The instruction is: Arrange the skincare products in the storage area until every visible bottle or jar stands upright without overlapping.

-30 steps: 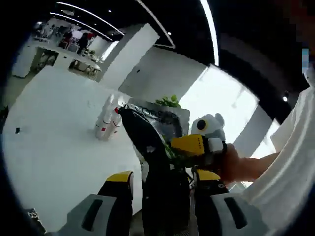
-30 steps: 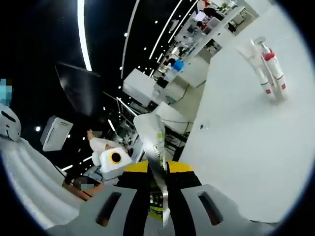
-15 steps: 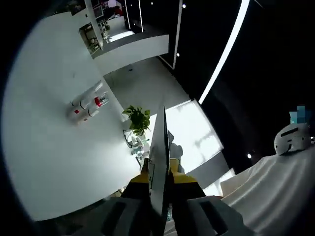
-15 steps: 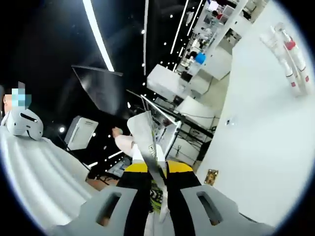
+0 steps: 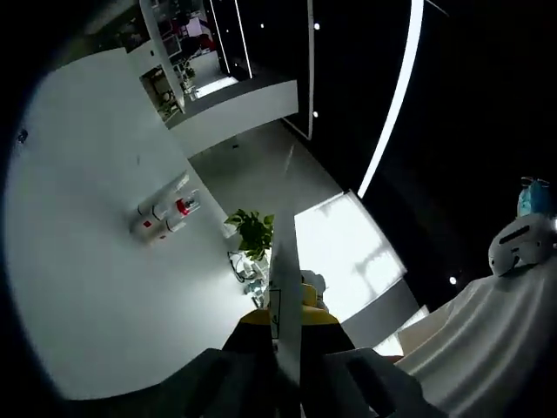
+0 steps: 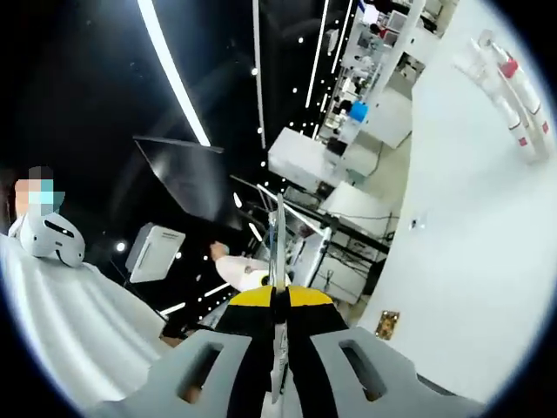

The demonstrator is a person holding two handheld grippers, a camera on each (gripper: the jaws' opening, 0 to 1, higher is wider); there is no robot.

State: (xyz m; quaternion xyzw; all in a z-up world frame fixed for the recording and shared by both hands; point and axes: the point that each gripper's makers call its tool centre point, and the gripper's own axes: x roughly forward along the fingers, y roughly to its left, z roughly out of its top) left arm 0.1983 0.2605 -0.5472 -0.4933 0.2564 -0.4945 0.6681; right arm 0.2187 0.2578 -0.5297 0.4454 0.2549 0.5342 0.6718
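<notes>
So both cameras had rolled a lot over the last second. A second back the left gripper view showed a dark floppy pouch with the other gripper coming in from the right; half a second later that had turned edge-on, and now it was just a thin pale sheet [image 5: 285, 287] rising up the middle of the frame.

In the left gripper view the skincare bottles [image 5: 164, 212] sat in the left-centre of the frame on the white surface [image 5: 96, 296], a small tight cluster with one red cap, well apart from the jaws. A potted plant [image 5: 252, 231] stood past the surface's edge. The left gripper [image 5: 284, 324] had its jaws clenched on the thin pale sheet.

In the right gripper view the same bottles [image 6: 512, 91] sat in the upper right, having slid a bit further toward the edge than half a second ago, though that was the camera turning, not them. The right gripper [image 6: 277, 309] was pinched onto a thin flat piece [image 6: 277, 261] too, seen edge-on where it looked wider before.

My read: neither gripper was anywhere near the bottles, so the arranging itself wasn't moving along yet.
</notes>
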